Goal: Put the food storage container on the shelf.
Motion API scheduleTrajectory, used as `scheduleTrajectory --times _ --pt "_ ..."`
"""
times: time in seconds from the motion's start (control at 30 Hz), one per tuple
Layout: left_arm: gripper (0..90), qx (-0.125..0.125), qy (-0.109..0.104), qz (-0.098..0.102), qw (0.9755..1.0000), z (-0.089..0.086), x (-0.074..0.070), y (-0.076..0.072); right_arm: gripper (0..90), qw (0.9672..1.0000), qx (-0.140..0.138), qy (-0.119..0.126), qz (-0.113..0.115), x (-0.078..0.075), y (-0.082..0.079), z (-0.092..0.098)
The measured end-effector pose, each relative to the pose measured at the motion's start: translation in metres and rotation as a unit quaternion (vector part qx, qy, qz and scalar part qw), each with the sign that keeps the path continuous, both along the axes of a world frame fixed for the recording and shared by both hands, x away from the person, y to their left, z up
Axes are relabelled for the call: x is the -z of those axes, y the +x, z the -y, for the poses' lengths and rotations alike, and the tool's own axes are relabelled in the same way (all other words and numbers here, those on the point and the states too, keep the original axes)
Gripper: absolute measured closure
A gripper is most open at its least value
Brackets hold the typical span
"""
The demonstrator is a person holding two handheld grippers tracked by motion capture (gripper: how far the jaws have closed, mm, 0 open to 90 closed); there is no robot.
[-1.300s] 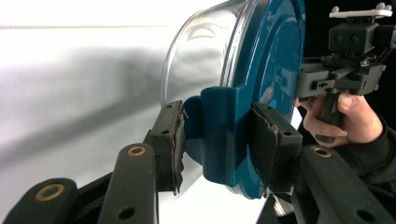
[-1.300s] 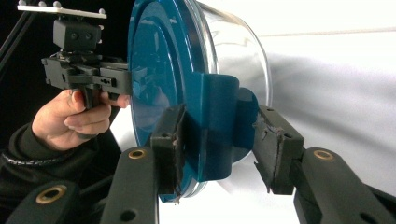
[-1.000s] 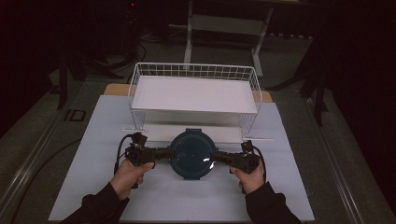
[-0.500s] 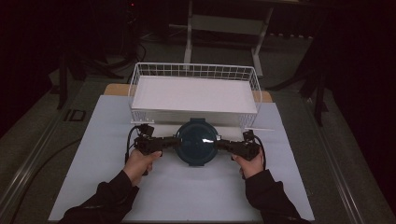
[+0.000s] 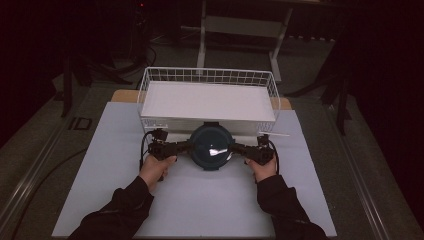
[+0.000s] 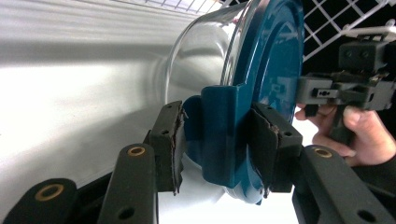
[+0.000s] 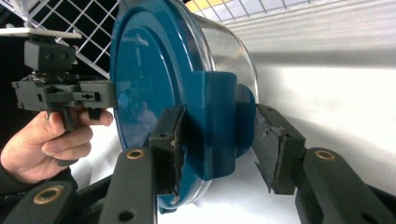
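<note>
A white table (image 5: 100, 200) carries a white wire basket (image 5: 150, 85) with a bare white floor, just beyond the fingers. In front of it, 2 grippers hold 1 round glass bowl with a blue lid (image 5: 210, 146) between them. The left gripper (image 6: 218, 147) pinches 1 lid clip; the right gripper (image 7: 219, 144) spans the opposite clip, 1 pad touching, the other slightly clear. Judged step: carrying the bowl toward the basket. Next, lift it over the near rim, level. The bowl looks empty.
</note>
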State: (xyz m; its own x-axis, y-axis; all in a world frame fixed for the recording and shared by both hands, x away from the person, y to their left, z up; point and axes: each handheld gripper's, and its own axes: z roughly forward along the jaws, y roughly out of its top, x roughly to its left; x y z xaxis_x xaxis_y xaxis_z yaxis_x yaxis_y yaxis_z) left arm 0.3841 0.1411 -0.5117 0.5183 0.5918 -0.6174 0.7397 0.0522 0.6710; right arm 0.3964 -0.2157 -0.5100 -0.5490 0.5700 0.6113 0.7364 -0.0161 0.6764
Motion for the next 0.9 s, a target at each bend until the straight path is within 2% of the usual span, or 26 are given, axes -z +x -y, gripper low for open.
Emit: scheduleTrajectory --times 0.1,0.13,0.2,0.27,0.3,0.37,0.4,0.43,0.47,0.5,0.53,0.6,0.77,0.83,0.87,0.9 --pt "56.6 -0.001 -0.009 -0.002 1.0000 0.001 -0.001 0.004 55.0 1.0000 0.003 0.001 -0.007 -0.003 0.001 -0.001" --pt "56.5 0.001 -0.012 -0.004 0.9999 0.001 -0.002 0.006 54.9 0.9998 0.007 -0.003 0.020 -0.001 0.004 0.000" --pt "56.4 0.004 -0.007 0.004 1.0000 0.000 -0.001 0.009 54.8 0.9998 0.013 0.002 0.016 0.000 0.005 0.002" --pt "56.2 0.005 -0.011 0.007 0.9999 0.000 0.001 0.010 54.6 0.9998 0.016 0.008 0.013 0.000 0.005 0.003" --pt "56.0 0.001 -0.018 0.001 0.9998 0.000 0.002 0.010 54.2 0.9997 0.019 0.011 0.008 0.000 0.005 0.003" --pt "55.2 -0.014 -0.032 -0.008 0.9994 0.001 0.005 0.012 52.8 0.9994 0.031 0.004 0.017 -0.001 0.005 0.001" --pt "54.3 -0.021 -0.031 -0.006 0.9993 0.001 0.006 0.012 51.9 0.9993 0.035 0.002 0.016 -0.001 0.006 0.000" --pt "52.9 -0.031 -0.019 0.005 0.9993 0.003 0.005 0.011 50.3 0.9991 0.038 -0.002 0.017 -0.001 0.006 0.000" --pt "51.9 -0.032 -0.011 0.006 0.9994 0.003 0.005 0.013 48.7 0.9991 0.040 -0.005 0.015 0.000 0.007 -0.001" --pt "51.1 -0.023 -0.014 0.000 0.9997 0.001 0.006 0.016 47.5 0.9990 0.043 -0.004 0.011 0.001 0.007 -0.003" --pt "50.5 -0.016 -0.015 0.002 0.9998 0.000 0.007 0.018 47.0 0.9987 0.049 -0.004 0.014 0.002 0.007 -0.003" --pt "50.4 -0.029 -0.008 0.011 0.9995 0.002 0.006 0.017 46.9 0.9982 0.058 -0.001 0.016 0.001 0.008 -0.004" --pt "49.6 -0.039 -0.012 0.018 0.9990 0.003 0.007 0.016 48.0 0.9972 0.070 -0.011 0.023 -0.001 0.009 -0.007" --pt "49.2 -0.037 0.000 0.022 0.9991 0.004 0.005 0.016 46.5 0.9963 0.076 -0.025 0.033 -0.003 0.007 -0.009" --pt "46.9 -0.036 0.005 0.022 0.9991 0.004 0.004 0.015 45.3 0.9962 0.077 -0.029 0.031 -0.005 0.006 -0.010" --pt "45.7 -0.036 0.002 0.015 0.9992 0.004 0.003 0.014 43.0 0.9958 0.073 -0.038 0.042 -0.005 0.006 -0.011"
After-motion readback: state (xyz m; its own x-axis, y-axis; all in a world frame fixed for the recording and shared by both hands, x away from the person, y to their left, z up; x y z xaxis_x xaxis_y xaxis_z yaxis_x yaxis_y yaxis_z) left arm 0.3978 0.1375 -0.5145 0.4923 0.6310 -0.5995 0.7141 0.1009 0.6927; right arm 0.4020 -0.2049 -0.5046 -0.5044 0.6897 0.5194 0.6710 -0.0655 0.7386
